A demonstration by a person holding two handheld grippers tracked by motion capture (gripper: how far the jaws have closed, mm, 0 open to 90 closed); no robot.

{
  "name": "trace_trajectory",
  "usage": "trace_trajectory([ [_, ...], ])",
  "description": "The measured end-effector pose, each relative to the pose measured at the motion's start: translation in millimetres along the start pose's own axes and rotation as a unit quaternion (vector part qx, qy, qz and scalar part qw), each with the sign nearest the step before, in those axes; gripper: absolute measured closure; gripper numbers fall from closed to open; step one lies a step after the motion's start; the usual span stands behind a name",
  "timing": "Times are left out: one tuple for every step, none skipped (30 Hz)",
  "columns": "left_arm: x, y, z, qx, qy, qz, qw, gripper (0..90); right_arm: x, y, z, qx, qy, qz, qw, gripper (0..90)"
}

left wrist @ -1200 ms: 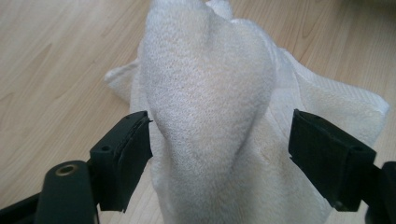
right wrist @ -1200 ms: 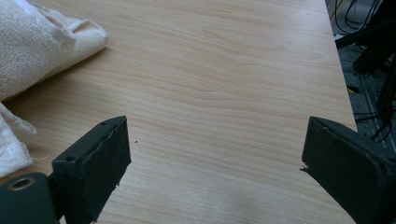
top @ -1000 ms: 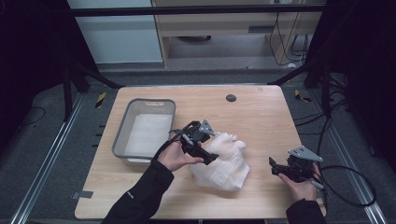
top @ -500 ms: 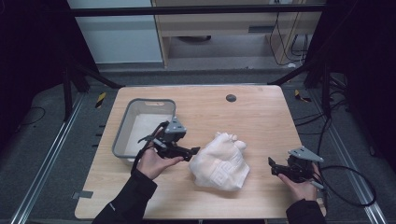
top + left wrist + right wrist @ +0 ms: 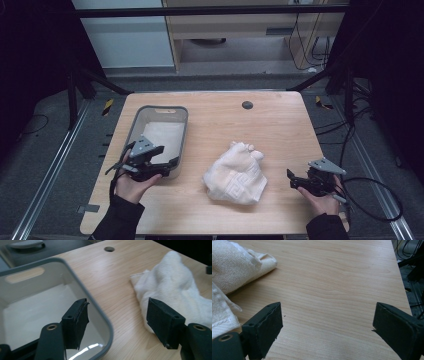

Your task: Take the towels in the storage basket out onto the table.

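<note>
A crumpled white towel [image 5: 237, 173] lies on the wooden table [image 5: 280, 125], right of centre near the front. A grey plastic bin [image 5: 140, 127] with a white cloth inside stands at the left. My left gripper [image 5: 172, 162] is open at the bin's near right corner, with nothing between its jaws; in the left gripper view one jaw hangs over the bin [image 5: 82, 287] and the other is in front of the towel [image 5: 175, 287]. My right gripper [image 5: 292, 179] is open and empty near the table's front right corner, right of the towel [image 5: 234, 265].
A small dark round hole [image 5: 247, 105] sits in the tabletop at the back. Bare wood lies between the bin and the towel and across the back right. A black cable [image 5: 380, 200] loops off the table's right edge. Metal frame rails flank the table.
My left gripper has let go of the towel and drawn back leftwards to the bin's near corner. The towel has settled on the table. My right gripper has stayed put.
</note>
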State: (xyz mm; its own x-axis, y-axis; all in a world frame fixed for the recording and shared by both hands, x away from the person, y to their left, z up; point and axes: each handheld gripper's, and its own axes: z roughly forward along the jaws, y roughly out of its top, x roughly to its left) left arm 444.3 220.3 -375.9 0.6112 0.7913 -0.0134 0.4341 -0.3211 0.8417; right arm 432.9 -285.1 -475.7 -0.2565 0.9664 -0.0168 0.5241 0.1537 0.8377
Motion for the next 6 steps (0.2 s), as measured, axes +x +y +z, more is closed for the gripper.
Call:
trace_trajectory([
  [4.3,-5.1,-3.4,-0.004,0.007,-0.008,0.9999,33.0,0.0,-0.1,-0.3,-0.001,0.0,0.001,1.0,9.1],
  [8.4,-10.5,-6.5,-0.008,0.013,-0.017,0.9997,32.9,-0.2,-0.3,-0.6,-0.001,-0.001,0.001,1.0,9.2],
  [13.4,-17.0,-10.0,-0.011,0.02,-0.027,0.9994,32.7,-0.3,-0.8,-0.3,0.0,-0.003,-0.002,1.0,9.2],
  [16.2,-20.9,-12.0,-0.013,0.024,-0.032,0.9991,32.7,-0.3,-0.8,-0.3,0.0,-0.003,-0.002,1.0,9.2],
  [20.1,-25.6,-14.7,-0.013,0.03,-0.037,0.9988,32.5,-0.1,-0.8,-0.2,0.001,-0.003,-0.002,1.0,9.2],
  [24.3,-31.6,-18.1,-0.017,0.037,-0.043,0.9983,32.2,0.3,-0.8,-0.3,0.001,-0.002,-0.002,1.0,9.2],
])
